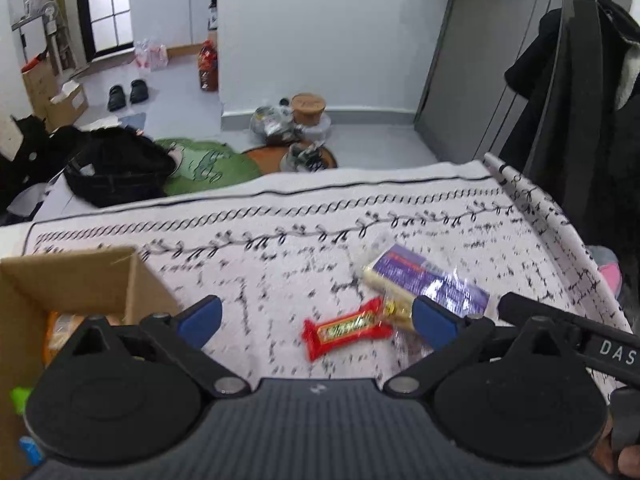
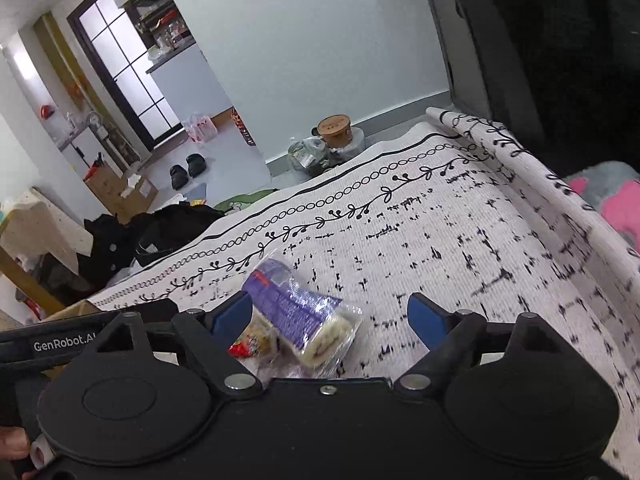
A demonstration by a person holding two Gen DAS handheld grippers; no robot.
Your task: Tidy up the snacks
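Snacks: your red-wrapped candy bar, a clear-wrapped pale snack roll and a purple-labelled clear packet lie touching one another on the white, black-patterned cloth covering the tabletop.
Box: your brown cardboard box stands open at the left, goods inside.
Left hand-held gripper: yours is spread wide above the candy bar, holding nothing.
Right hand-held gripper: yours gapes wide over the purple packet, gripping nothing.
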